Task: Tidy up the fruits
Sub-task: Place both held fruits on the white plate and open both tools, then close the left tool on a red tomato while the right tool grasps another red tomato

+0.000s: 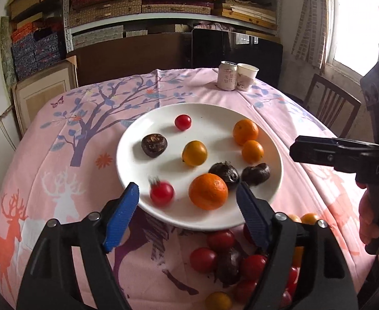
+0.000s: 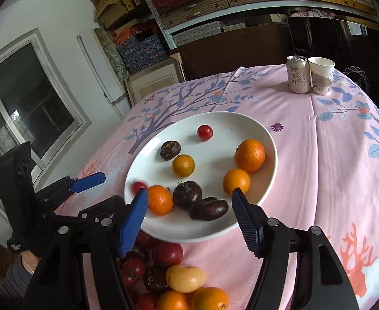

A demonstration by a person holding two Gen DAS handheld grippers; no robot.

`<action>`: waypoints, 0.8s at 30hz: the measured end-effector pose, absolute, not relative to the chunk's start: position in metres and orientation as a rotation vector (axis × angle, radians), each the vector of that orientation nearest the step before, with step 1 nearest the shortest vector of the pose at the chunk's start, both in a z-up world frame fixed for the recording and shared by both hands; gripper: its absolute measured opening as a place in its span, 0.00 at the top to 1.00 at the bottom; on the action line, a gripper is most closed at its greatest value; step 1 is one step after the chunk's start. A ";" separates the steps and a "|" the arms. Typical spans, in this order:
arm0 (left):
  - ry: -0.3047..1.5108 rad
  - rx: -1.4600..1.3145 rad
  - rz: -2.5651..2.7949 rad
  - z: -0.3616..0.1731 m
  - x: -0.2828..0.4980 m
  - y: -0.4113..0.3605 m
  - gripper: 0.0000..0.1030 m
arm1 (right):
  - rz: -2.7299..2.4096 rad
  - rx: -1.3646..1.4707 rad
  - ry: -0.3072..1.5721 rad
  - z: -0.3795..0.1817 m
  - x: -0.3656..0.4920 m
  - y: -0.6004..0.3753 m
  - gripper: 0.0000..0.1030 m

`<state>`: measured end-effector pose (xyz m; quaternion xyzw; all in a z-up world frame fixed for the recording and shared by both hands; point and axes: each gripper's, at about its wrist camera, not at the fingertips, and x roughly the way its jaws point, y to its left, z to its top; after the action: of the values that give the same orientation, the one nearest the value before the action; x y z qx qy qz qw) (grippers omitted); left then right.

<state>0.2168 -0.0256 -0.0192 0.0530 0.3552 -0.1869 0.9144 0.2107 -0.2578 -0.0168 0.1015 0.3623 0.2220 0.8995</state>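
Left wrist: left gripper (image 1: 188,197) jaws spread over near plate (image 1: 137,134) rim; right gripper (image 2: 189,204) jaws spread likewise, nothing gripped

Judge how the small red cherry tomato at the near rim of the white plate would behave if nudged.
The small red cherry tomato is round and blurred, so it probably rolls freely. On the smooth white plate it would likely skid towards the large orange mandarin. Its thin skin suggests a gentle squeeze from the open left gripper.
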 end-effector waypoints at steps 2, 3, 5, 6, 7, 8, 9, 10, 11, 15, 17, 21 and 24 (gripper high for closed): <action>0.725 0.134 -0.415 -0.021 0.194 -0.022 0.27 | 0.490 0.109 0.731 -0.017 0.186 -0.250 0.34; 0.728 0.150 -0.442 -0.022 0.181 -0.021 0.27 | 0.503 0.056 0.721 -0.018 0.172 -0.246 0.34; 0.734 0.189 -0.498 -0.028 0.151 -0.020 0.27 | 0.547 0.009 0.730 -0.024 0.143 -0.243 0.34; 0.737 0.212 -0.522 -0.033 0.135 -0.020 0.27 | 0.586 0.024 0.750 -0.029 0.131 -0.244 0.34; 0.742 0.229 -0.541 -0.037 0.122 -0.021 0.27 | 0.622 0.047 0.768 -0.032 0.121 -0.244 0.35; 0.748 0.249 -0.563 -0.042 0.110 -0.023 0.27 | 0.651 0.067 0.785 -0.036 0.112 -0.244 0.35; 0.752 0.269 -0.582 -0.048 0.099 -0.026 0.27 | 0.676 0.080 0.799 -0.040 0.104 -0.242 0.35; 0.759 0.288 -0.596 -0.053 0.089 -0.031 0.29 | 0.698 0.081 0.808 -0.042 0.098 -0.238 0.35; 0.765 0.309 -0.612 -0.059 0.082 -0.036 0.33 | 0.716 0.075 0.811 -0.043 0.093 -0.233 0.36; 0.809 0.356 -0.620 -0.081 0.074 -0.054 0.49 | 0.763 0.042 0.832 -0.047 0.092 -0.209 0.45; 0.839 0.330 -0.626 -0.088 0.079 -0.056 0.56 | 0.793 0.012 0.866 -0.052 0.097 -0.196 0.63; 0.873 0.275 -0.637 -0.091 0.088 -0.055 0.56 | 0.778 -0.103 0.886 -0.058 0.103 -0.175 0.67; 0.901 0.269 -0.647 -0.091 0.095 -0.059 0.56 | 0.795 -0.171 0.891 -0.057 0.106 -0.168 0.67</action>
<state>0.0951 -0.0590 -0.0914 0.1272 0.4262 -0.3063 0.8416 0.1063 -0.1685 -0.0569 -0.0803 0.4189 0.3738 0.8236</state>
